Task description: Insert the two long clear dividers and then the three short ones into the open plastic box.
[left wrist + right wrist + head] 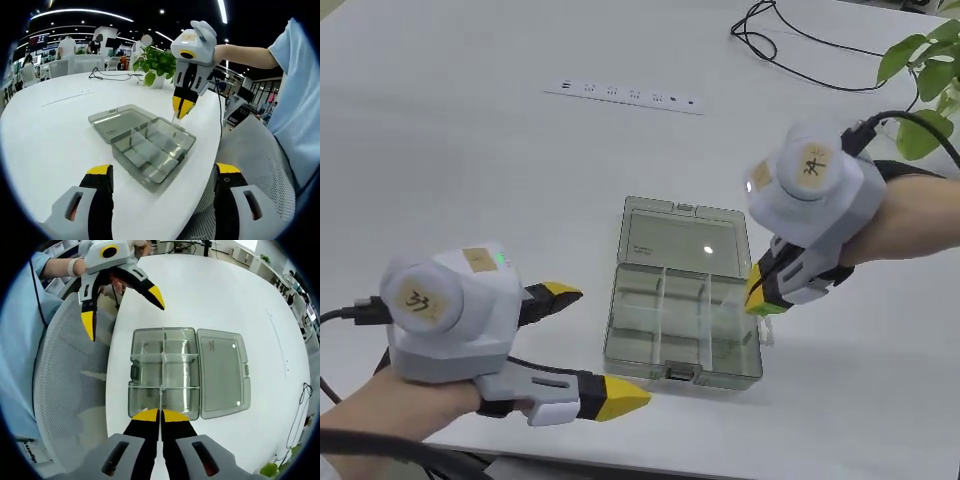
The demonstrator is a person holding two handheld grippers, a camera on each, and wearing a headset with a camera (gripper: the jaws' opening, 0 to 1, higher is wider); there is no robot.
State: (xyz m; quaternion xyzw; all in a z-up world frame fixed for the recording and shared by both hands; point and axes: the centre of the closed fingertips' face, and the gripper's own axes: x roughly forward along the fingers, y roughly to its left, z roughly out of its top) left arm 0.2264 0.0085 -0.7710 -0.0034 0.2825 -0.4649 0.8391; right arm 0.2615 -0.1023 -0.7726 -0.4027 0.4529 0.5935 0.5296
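Pinching thin, clear plastic divider (161, 390)

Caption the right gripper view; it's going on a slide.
Right gripper shut on a clear divider over the open plastic box; left gripper open nearby.

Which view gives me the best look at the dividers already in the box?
The right gripper view: it looks straight down into the box, so the dividers read as a grid. The head view shows them obliquely, the left gripper view from a low side angle.
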